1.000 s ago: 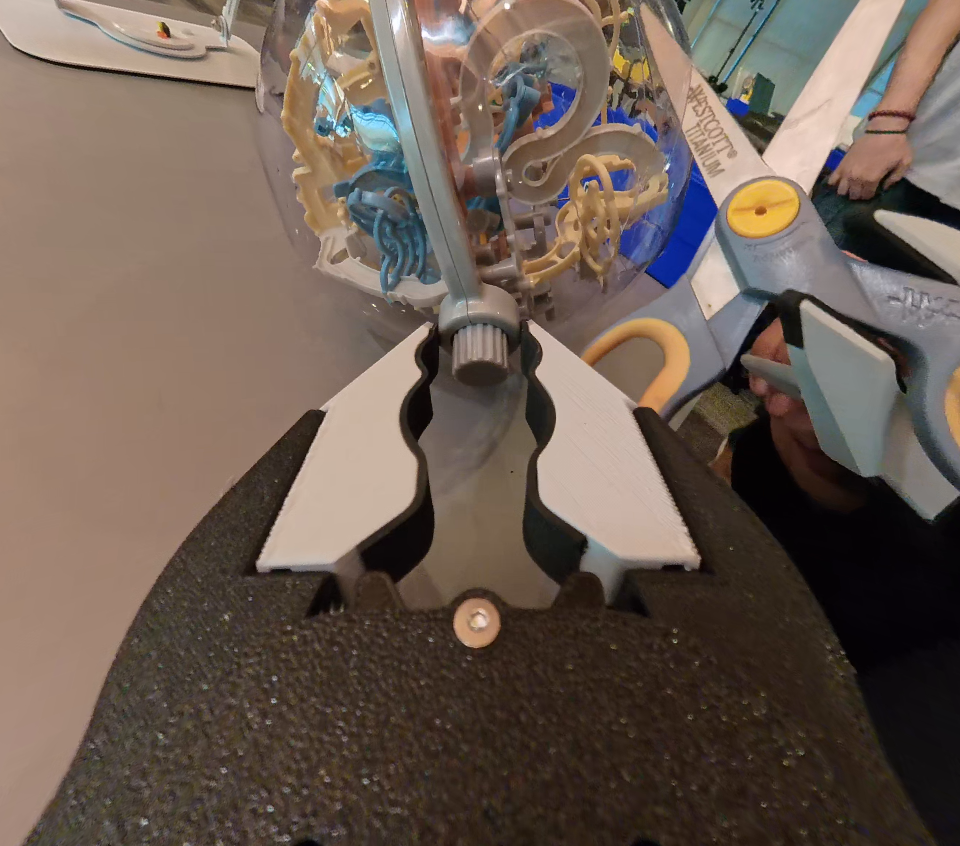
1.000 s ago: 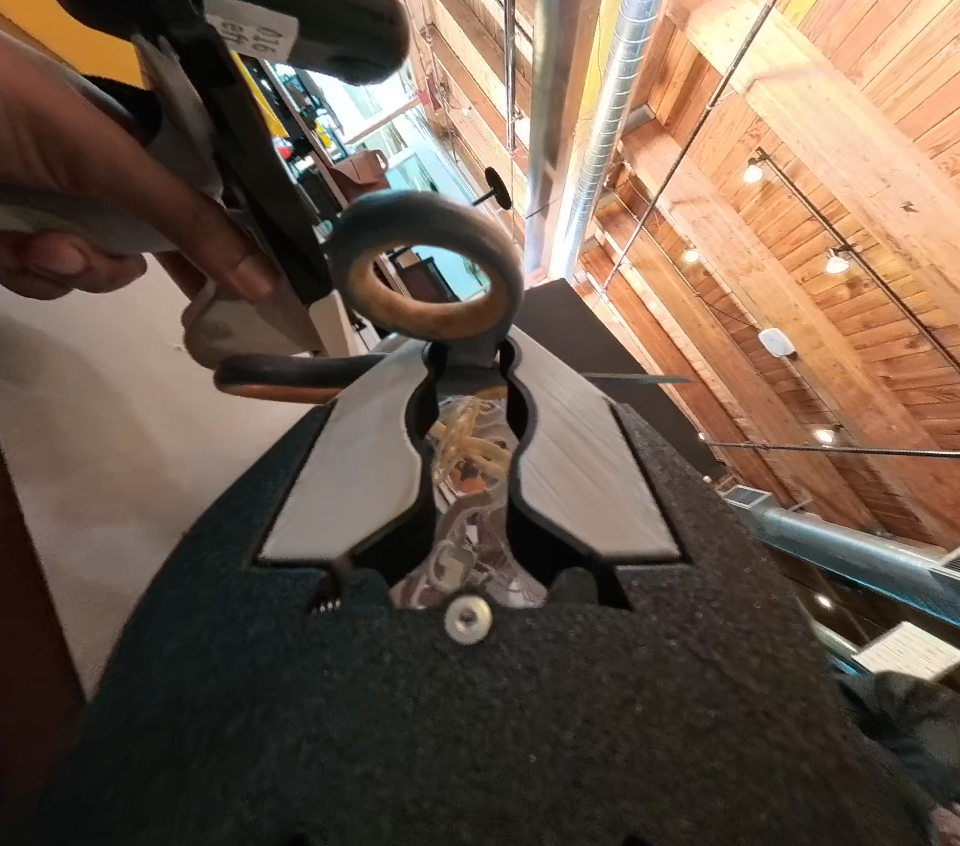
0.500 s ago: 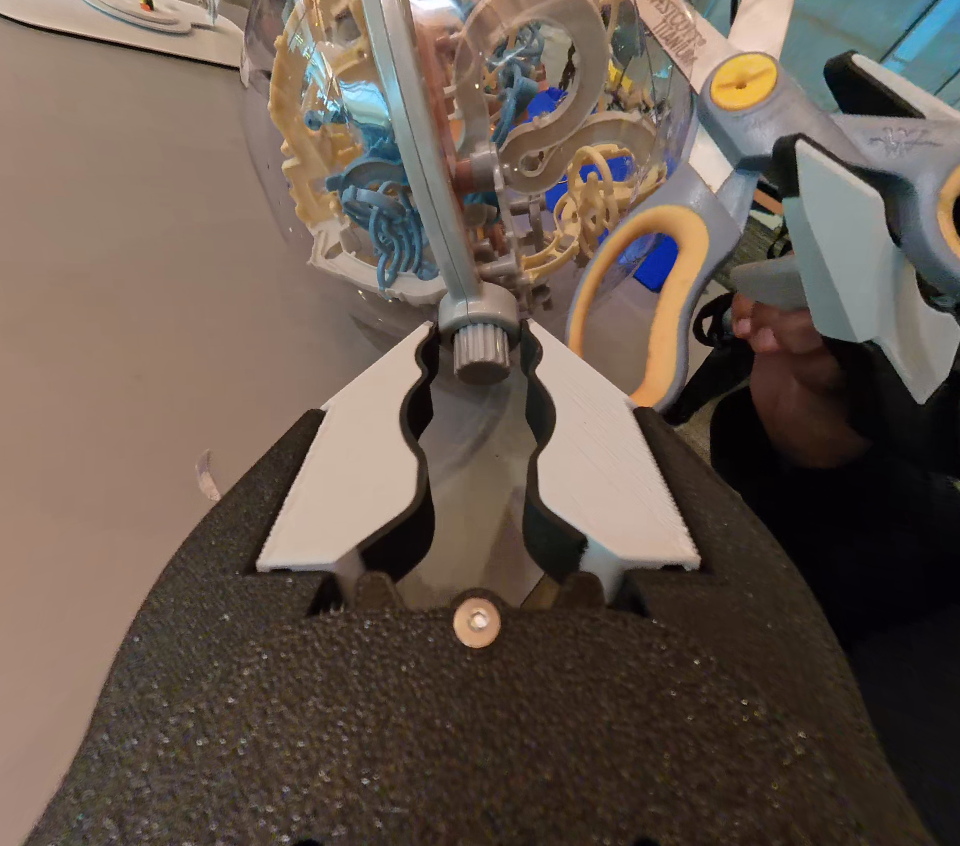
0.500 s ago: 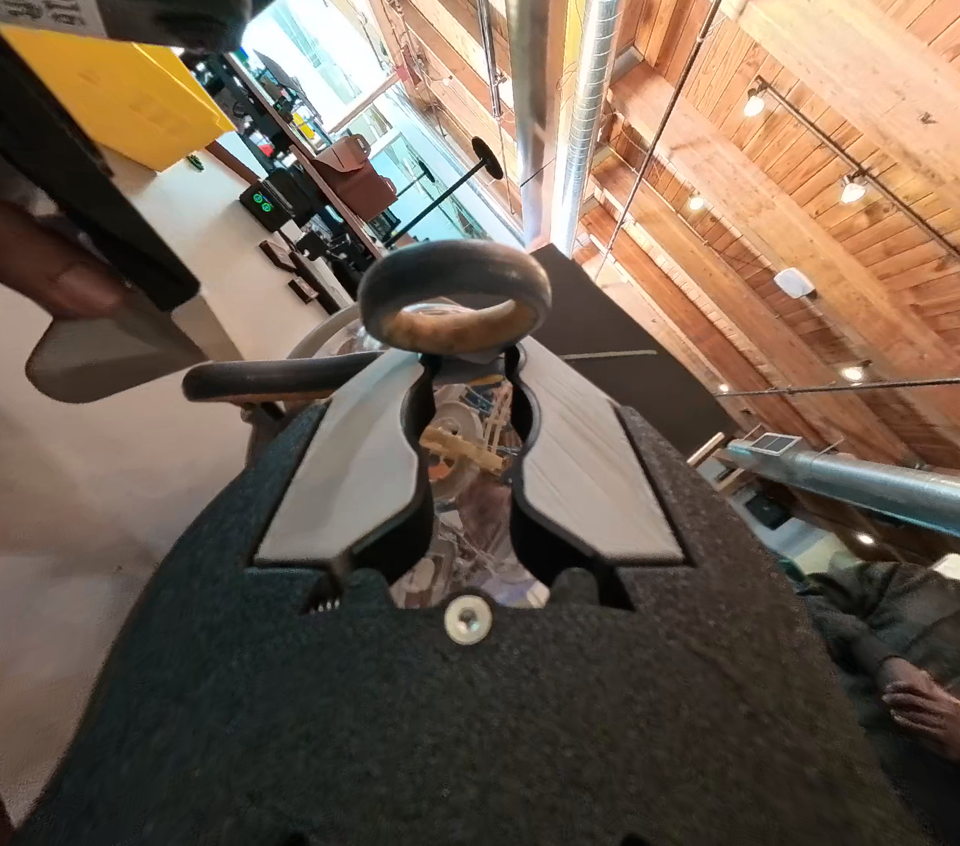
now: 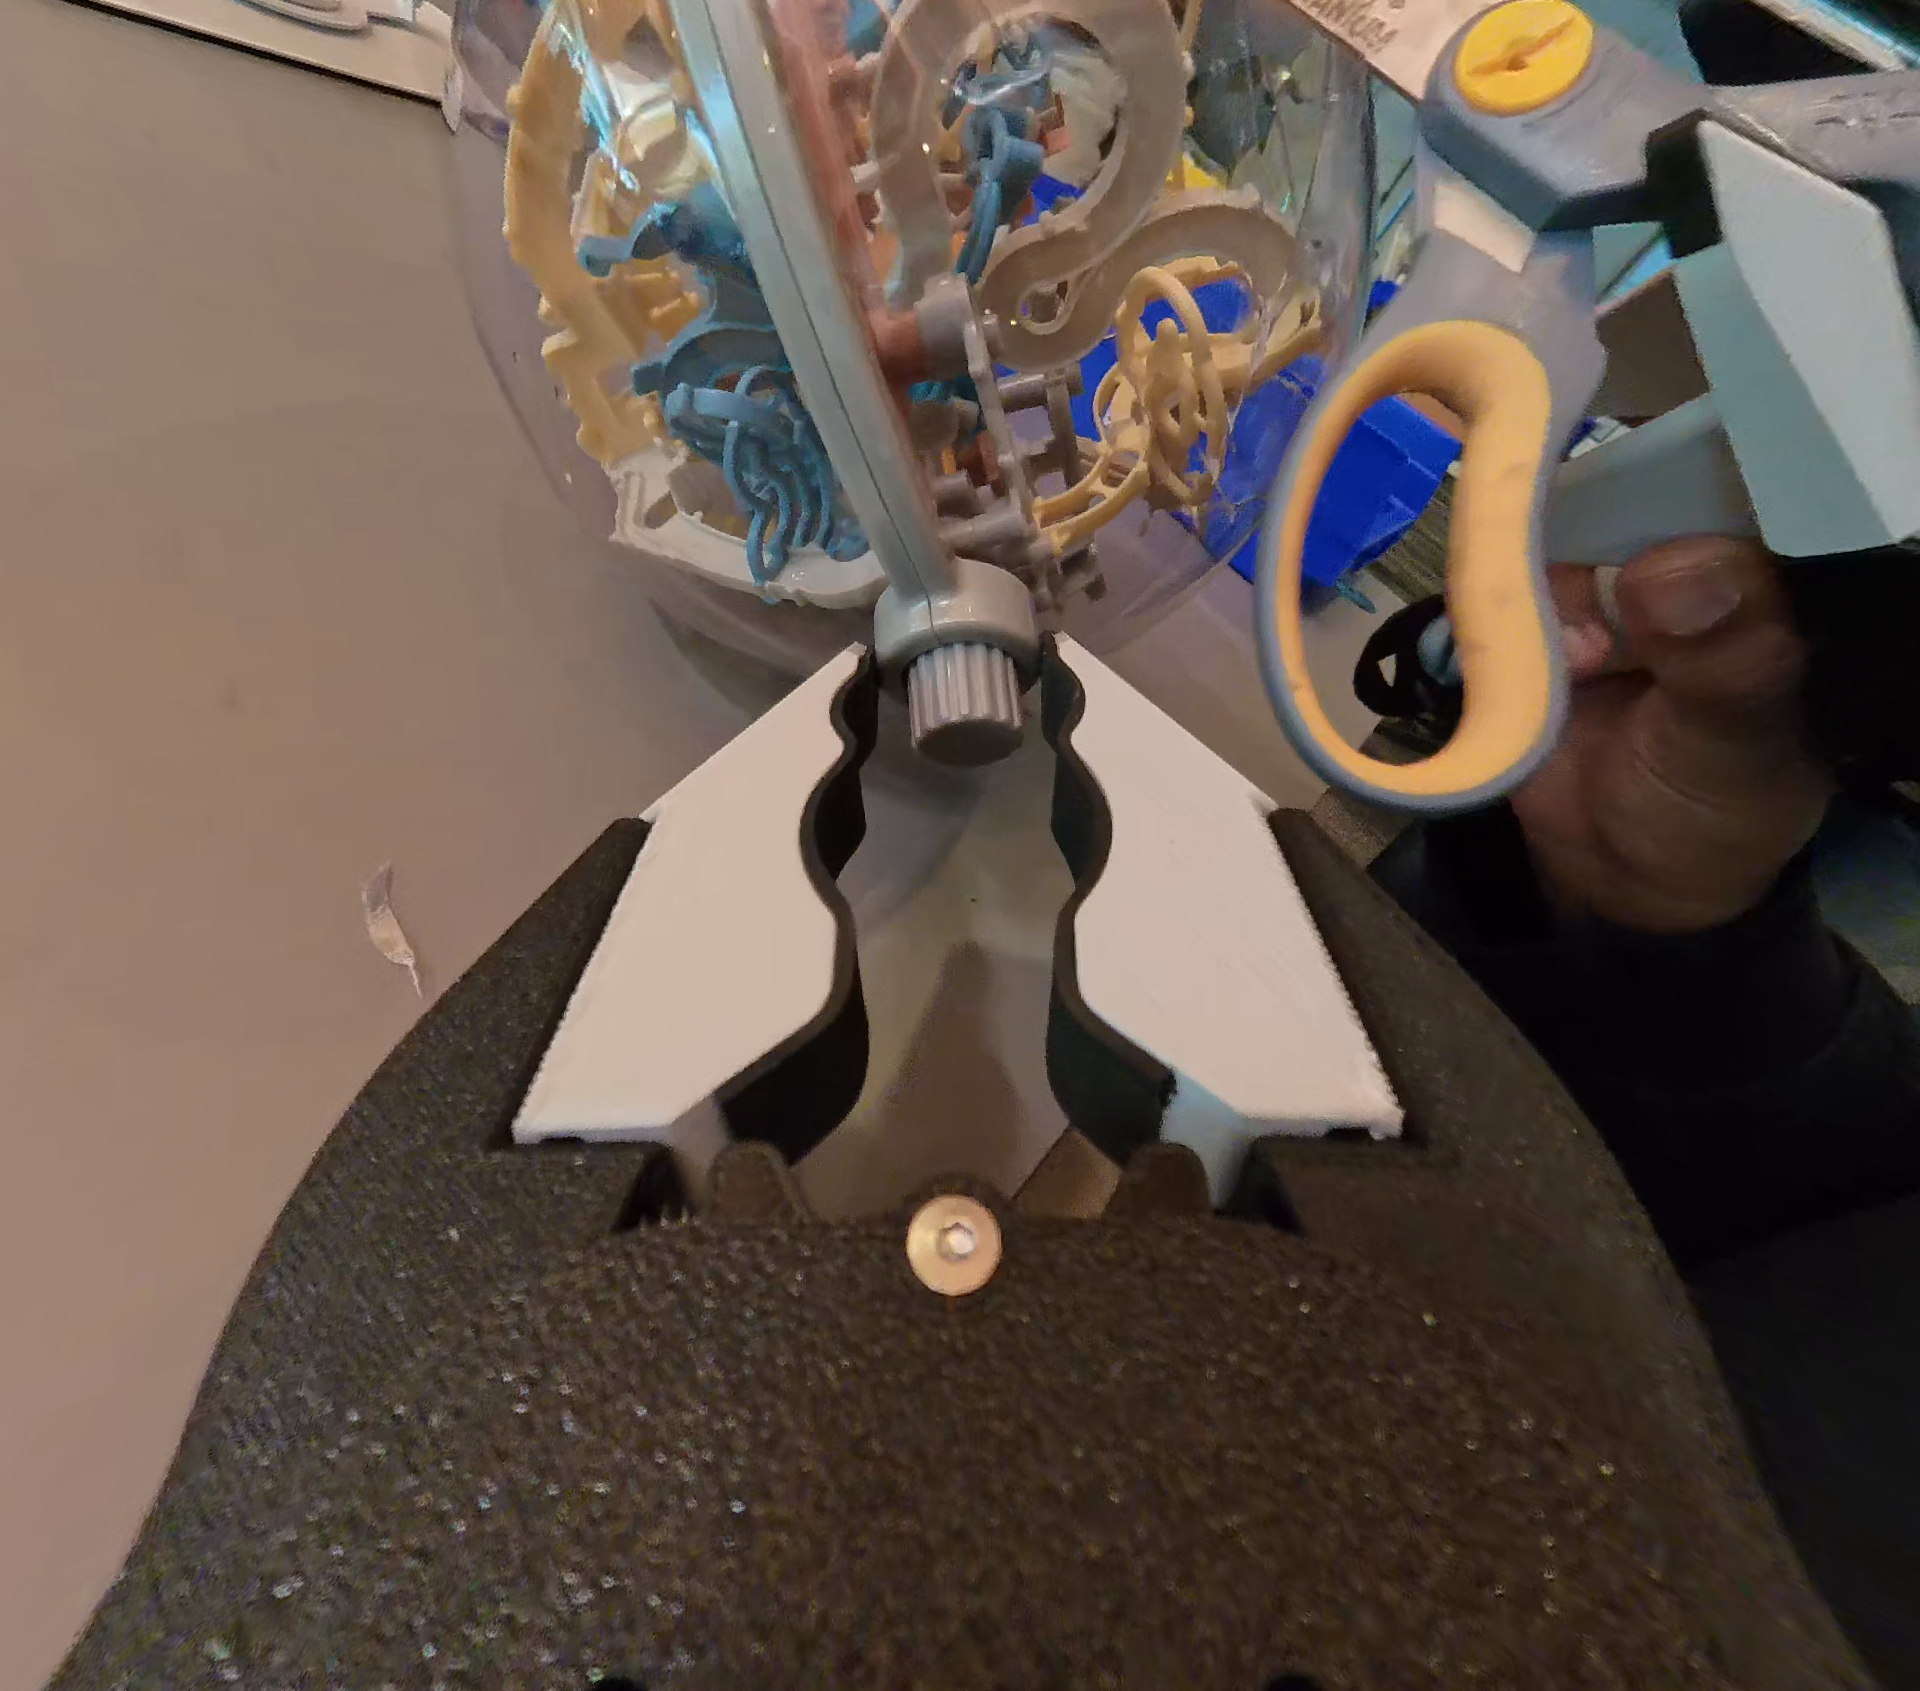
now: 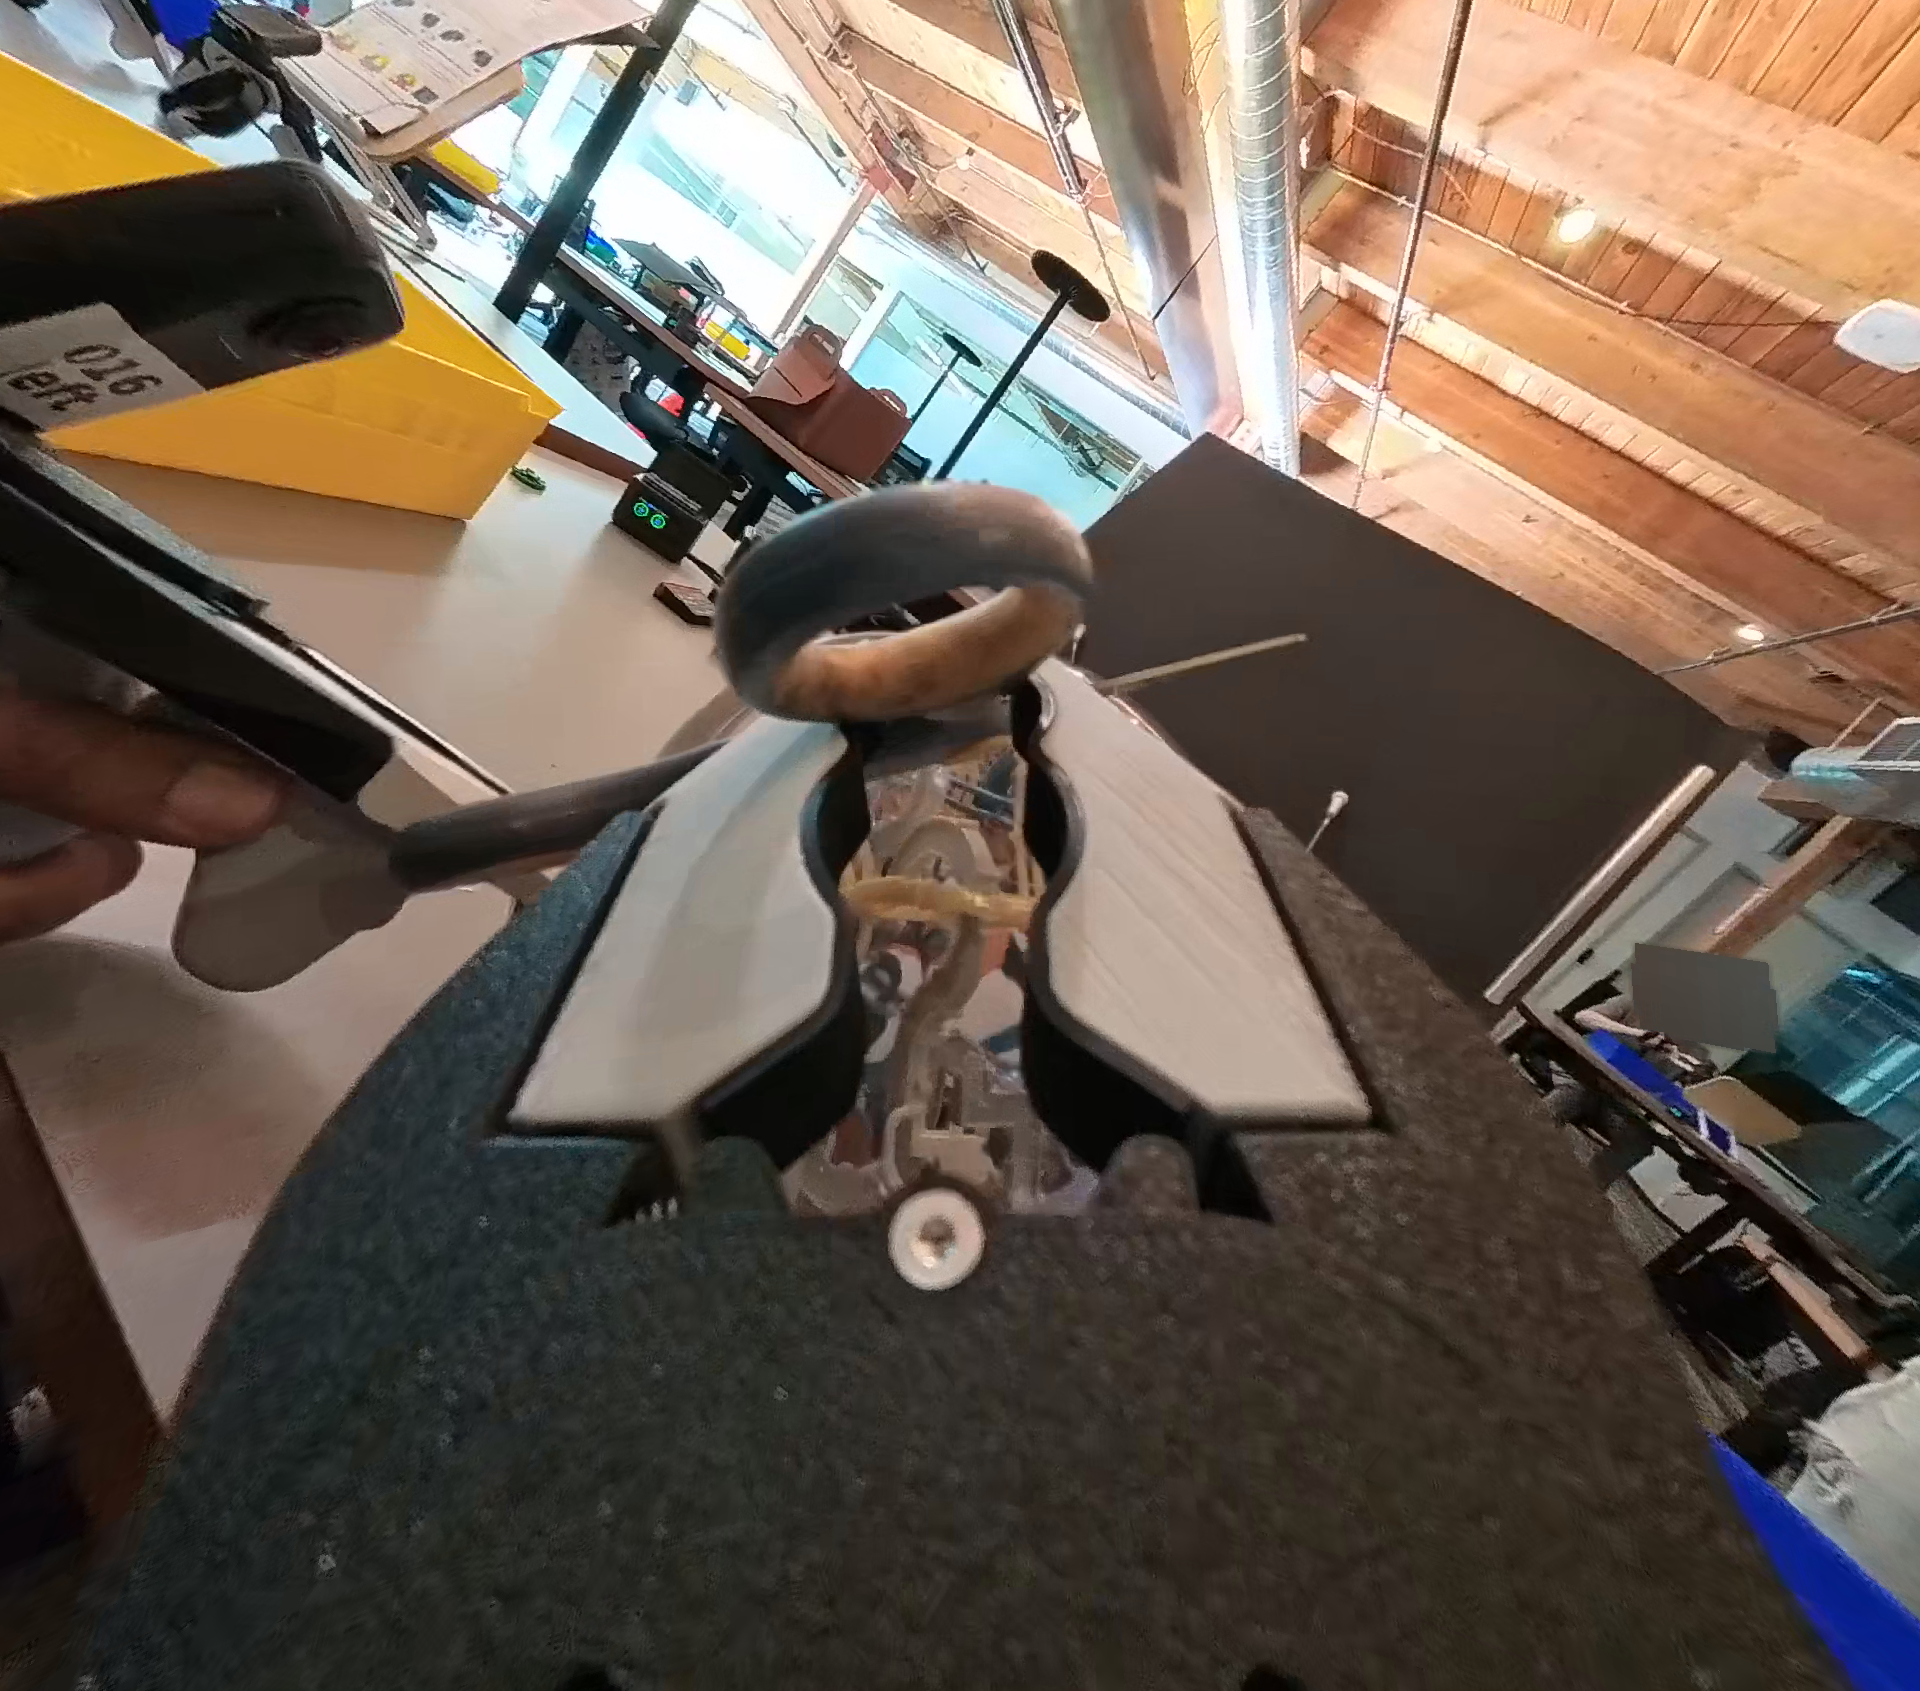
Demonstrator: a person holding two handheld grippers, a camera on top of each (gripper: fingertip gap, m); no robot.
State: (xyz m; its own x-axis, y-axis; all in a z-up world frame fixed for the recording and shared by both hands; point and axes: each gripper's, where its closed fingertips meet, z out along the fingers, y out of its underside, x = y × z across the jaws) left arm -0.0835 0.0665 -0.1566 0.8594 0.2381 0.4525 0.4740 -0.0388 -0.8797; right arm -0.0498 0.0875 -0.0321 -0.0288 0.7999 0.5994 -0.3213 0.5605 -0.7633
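Knob (image 5: 961,699) of clear maze ball (image 5: 914,207) clamped in left gripper (image 5: 956,685), ball at 12 o'clock on grey table (image 5: 229,498). Right gripper (image 6: 935,706) clamps scissors (image 5: 1455,353) by a handle, at 2 o'clock.

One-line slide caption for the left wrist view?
Left gripper clamps the grey knob of a clear maze sphere; scissors beside it.

A clear plastic maze ball (image 5: 914,207) with cream, blue and grey tracks fills the upper centre, the left gripper (image 5: 961,685) pinching its grey knob (image 5: 961,706), while the right gripper (image 6: 935,706) clamps grey-and-yellow scissors (image 5: 1455,353) at upper right, blades spread.
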